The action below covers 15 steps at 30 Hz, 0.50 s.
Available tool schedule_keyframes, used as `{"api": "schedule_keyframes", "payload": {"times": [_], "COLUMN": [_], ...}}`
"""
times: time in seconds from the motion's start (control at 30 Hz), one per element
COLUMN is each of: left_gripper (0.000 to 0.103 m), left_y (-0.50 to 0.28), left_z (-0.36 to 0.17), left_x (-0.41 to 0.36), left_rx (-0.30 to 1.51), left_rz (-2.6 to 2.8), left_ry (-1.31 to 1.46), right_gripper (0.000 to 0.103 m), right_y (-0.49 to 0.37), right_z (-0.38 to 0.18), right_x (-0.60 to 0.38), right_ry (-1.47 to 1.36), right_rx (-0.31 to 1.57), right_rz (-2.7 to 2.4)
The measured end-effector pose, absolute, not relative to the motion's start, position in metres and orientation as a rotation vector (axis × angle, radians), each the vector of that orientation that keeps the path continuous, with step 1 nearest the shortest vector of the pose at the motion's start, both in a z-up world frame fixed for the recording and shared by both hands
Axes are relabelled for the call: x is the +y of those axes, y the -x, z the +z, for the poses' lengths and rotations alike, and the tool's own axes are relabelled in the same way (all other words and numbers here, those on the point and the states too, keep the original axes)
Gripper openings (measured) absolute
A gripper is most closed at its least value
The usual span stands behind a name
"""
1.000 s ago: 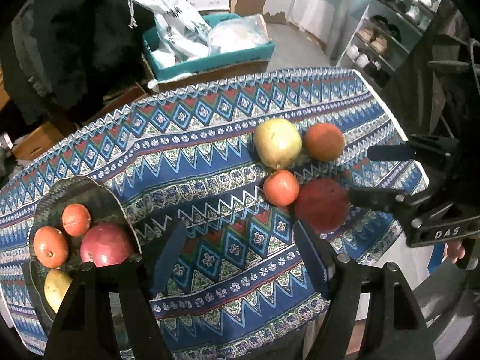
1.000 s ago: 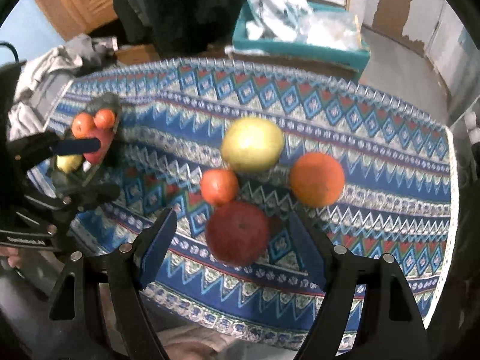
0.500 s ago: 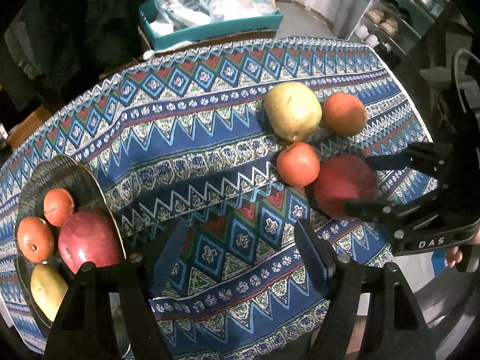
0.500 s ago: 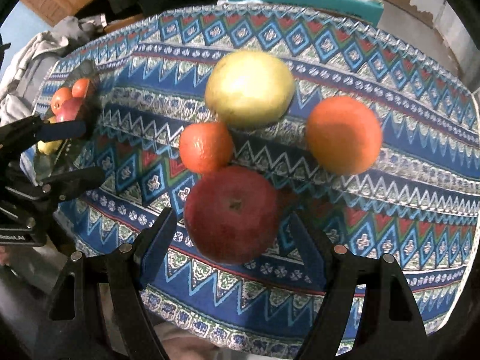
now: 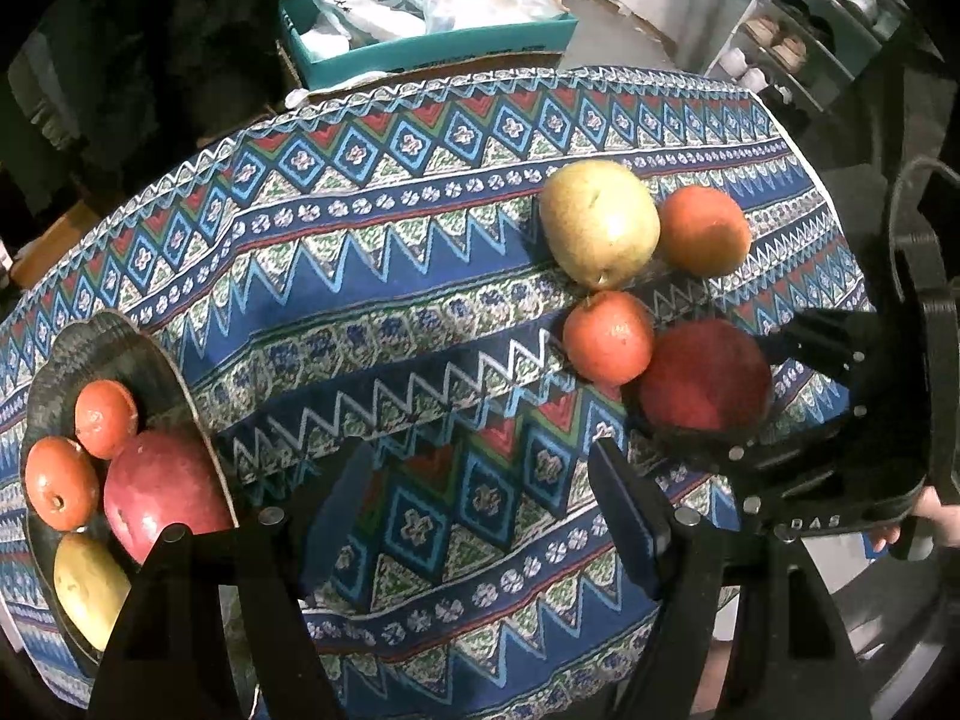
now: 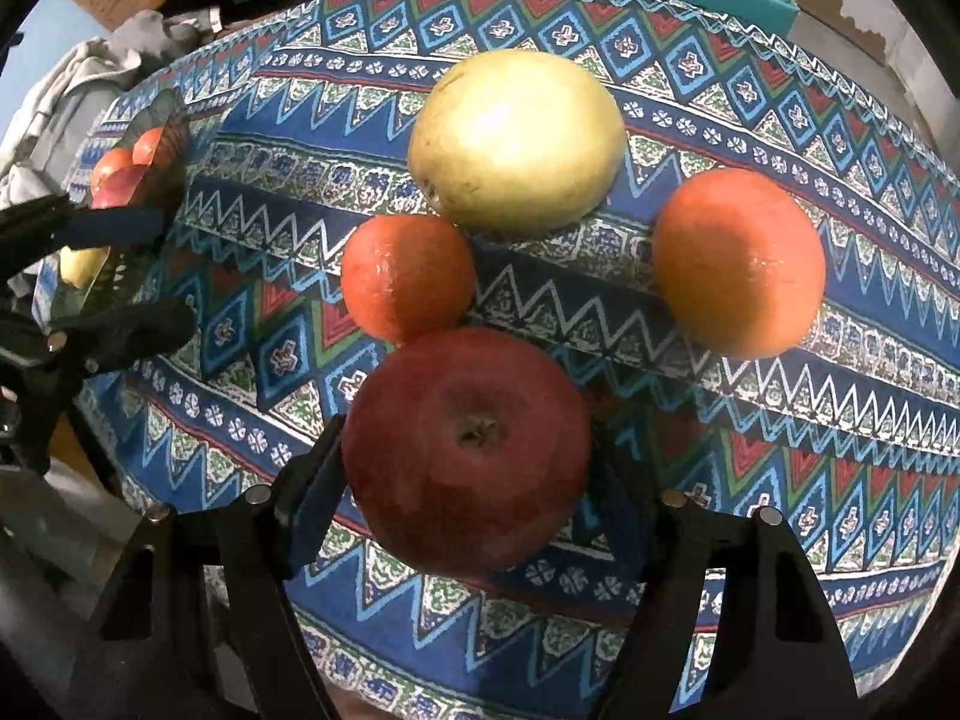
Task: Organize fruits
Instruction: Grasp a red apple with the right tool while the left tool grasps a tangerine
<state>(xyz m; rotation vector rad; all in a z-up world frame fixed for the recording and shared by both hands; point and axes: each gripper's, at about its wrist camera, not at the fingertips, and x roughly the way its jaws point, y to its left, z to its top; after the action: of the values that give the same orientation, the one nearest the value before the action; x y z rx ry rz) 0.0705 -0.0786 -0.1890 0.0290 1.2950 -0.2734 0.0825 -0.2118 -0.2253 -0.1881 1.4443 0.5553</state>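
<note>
A dark red apple (image 6: 468, 450) lies on the patterned tablecloth between the fingers of my right gripper (image 6: 462, 480), which is open around it; it also shows in the left wrist view (image 5: 705, 375). Beside it lie a small orange (image 6: 408, 285), a big yellow-green fruit (image 6: 516, 138) and a larger orange (image 6: 738, 261). A dark plate (image 5: 114, 339) at the left holds two small oranges, a red apple (image 5: 162, 492) and a yellow fruit (image 5: 90, 585). My left gripper (image 5: 480, 510) is open and empty above the cloth.
The table's near edge runs just below both grippers. A teal box (image 5: 432, 48) with bags stands on the floor behind the table. A shoe shelf (image 5: 798, 42) stands at the back right. Grey cloth (image 6: 90, 90) lies beyond the table's left end.
My right gripper has moved forward and down, so its open fingers now flank the dark red apple. The left gripper has moved a little closer to the table.
</note>
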Motion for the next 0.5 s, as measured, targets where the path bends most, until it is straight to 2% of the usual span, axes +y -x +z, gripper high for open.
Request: {"api": "schedule_keyframes", "payload": {"times": [0.5], "left_gripper": [0.079], "left_y": [-0.098], "left_z": [-0.199], "left_x": [-0.131], "left_rx": [1.311], "left_rz": [-0.358], "left_ry": [0.031], "right_gripper": [0.075], "right_y": [-0.087], "right_z": [-0.185], "right_x": [-0.285], "right_ry": [0.165], "right_rx": [1.344], "right_rz": [0.412]}}
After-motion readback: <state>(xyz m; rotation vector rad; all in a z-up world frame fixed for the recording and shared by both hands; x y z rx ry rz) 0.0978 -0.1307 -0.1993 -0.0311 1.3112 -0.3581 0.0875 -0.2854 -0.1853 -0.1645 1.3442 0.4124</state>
